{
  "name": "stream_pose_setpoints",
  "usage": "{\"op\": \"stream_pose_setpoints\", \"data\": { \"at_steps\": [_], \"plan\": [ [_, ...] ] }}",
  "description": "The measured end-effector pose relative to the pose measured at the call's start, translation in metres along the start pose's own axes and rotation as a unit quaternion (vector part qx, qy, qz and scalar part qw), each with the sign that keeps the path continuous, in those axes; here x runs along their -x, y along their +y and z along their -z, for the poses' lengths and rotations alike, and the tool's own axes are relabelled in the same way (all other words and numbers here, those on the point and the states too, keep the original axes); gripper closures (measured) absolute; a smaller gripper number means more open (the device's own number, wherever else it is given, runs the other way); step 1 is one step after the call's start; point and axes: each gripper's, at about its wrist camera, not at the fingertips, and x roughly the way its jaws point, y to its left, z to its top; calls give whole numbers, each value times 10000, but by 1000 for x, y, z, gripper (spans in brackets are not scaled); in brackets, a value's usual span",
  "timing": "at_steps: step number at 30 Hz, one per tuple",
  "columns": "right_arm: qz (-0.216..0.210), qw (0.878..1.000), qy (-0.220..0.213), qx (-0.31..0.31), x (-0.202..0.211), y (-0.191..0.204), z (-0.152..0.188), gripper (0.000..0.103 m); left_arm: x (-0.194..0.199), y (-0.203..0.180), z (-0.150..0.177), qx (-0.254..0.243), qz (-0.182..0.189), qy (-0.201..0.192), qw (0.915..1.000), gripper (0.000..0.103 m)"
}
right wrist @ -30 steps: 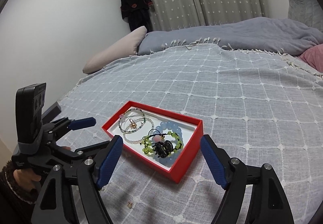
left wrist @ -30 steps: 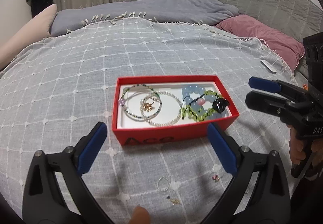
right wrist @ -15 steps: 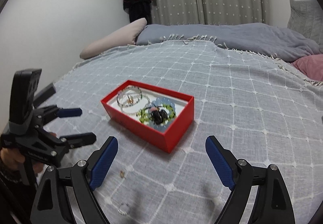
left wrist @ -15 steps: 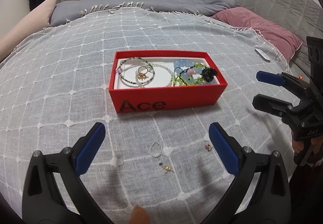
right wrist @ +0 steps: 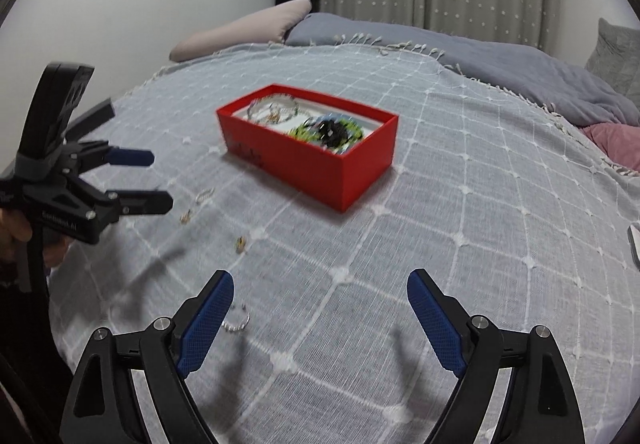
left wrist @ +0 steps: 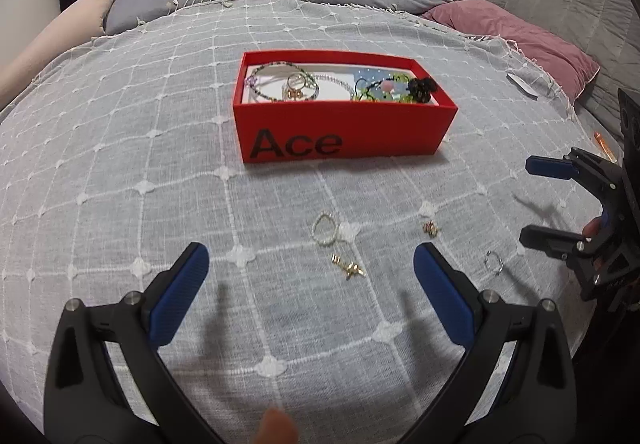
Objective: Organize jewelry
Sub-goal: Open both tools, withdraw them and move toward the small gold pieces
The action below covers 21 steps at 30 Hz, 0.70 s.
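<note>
Lowering toward the bed (left wrist: 120, 172), both grippers are now seen nearer the loose pieces than a second ago, when the red box (left wrist: 344, 132) filled the space between the jaws. The box, marked "Ace", is now viewed from lower down and sits further back on the checked bedspread, already holding bracelets and beaded bands.

Four small pieces are left on the bedspread in front of it: a small pearl ring (left wrist: 325, 229), a gold charm (left wrist: 349, 268), a small earring (left wrist: 431, 228) and a silver ring (left wrist: 493, 262). The pearl ring and the charm are framed between the jaws of the left gripper (left wrist: 310, 290), which are spread wide and hold nothing. The right gripper (right wrist: 320, 308) has just been opening its jaws further; they are wide apart, nothing is held between them, and the silver ring (right wrist: 237, 321) lies just beside the left-hand jaw in that view.

From this it is judged that attention has turned from the box to the scattered items, and that a pick-up is being prepared. Fine, flat pieces on soft cloth may be hard to pinch, and fabric could be caught with them.
</note>
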Motion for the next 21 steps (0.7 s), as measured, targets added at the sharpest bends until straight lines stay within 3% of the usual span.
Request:
{"op": "stream_pose_setpoints", "data": {
  "at_steps": [16,21],
  "plan": [
    [-282,9961,643,525,-31,40,23,13,-18,-14,24,-357,43,407,9985,1],
    [-315,9964,690,376,-36,34,24,7,-21,-15,22,-326,61,425,9985,1]
  ]
}}
